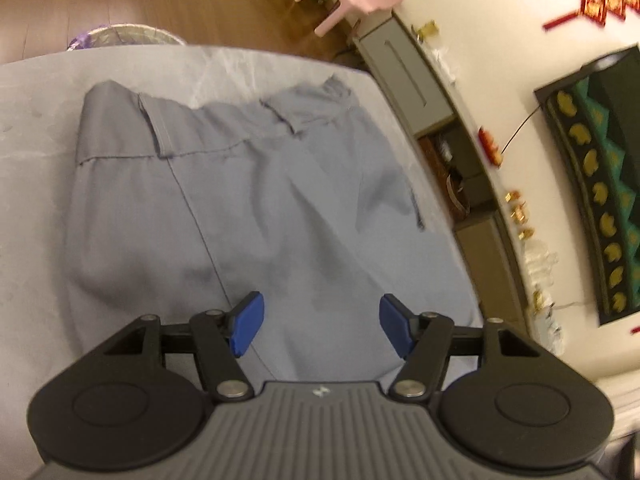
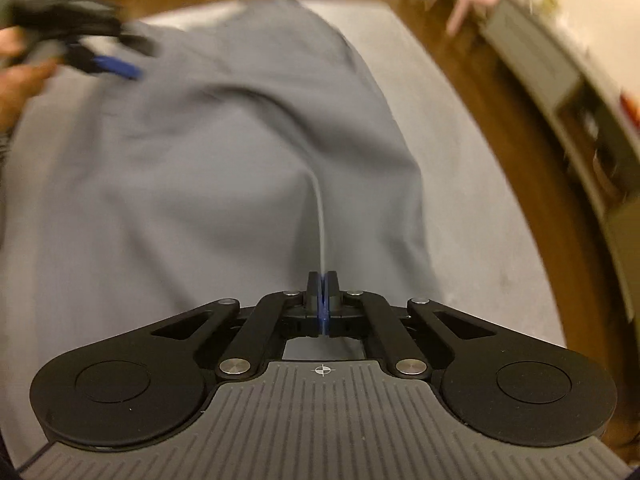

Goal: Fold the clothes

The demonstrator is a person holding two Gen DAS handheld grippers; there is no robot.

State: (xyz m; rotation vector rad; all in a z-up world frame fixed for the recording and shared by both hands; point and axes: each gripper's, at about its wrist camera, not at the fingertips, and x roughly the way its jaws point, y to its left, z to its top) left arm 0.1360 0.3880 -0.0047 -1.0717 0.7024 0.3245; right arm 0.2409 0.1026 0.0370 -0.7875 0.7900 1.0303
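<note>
Warm, dim indoor light is seen; edges are bowed by fisheye distortion, and the right-wrist view is smeared by motion blur toward 3 o'clock.

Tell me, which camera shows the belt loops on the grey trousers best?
The left wrist view. There the grey trousers lie flat on the table, so the belt loops at the waistband are plain to see. The right wrist view shows only blurred cloth, pinched in the right gripper; no loops can be made out.
</note>
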